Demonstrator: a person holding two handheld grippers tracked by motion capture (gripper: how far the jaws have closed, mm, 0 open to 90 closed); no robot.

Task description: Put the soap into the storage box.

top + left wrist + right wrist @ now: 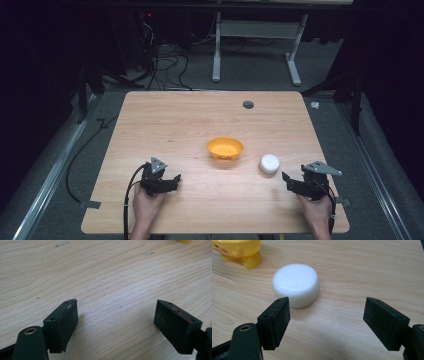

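A yellow bowl [225, 148] stands near the middle of the wooden table [190, 120]. To its right lies a white round puck [269, 163]. My right gripper [287, 181] rests low at the table's front right, open, with the white puck [296, 288] just ahead and left of its jaws. The yellow bowl [239, 251] sits beyond the puck at the top left of the right gripper view. My left gripper [174, 181] is at the front left, open, over bare wood [115, 307], nothing between its jaws.
A small dark round hole [248, 104] is set in the far part of the table. Beyond the far edge stand a white frame's legs [294, 65] and loose cables [165, 62] on the grey floor.
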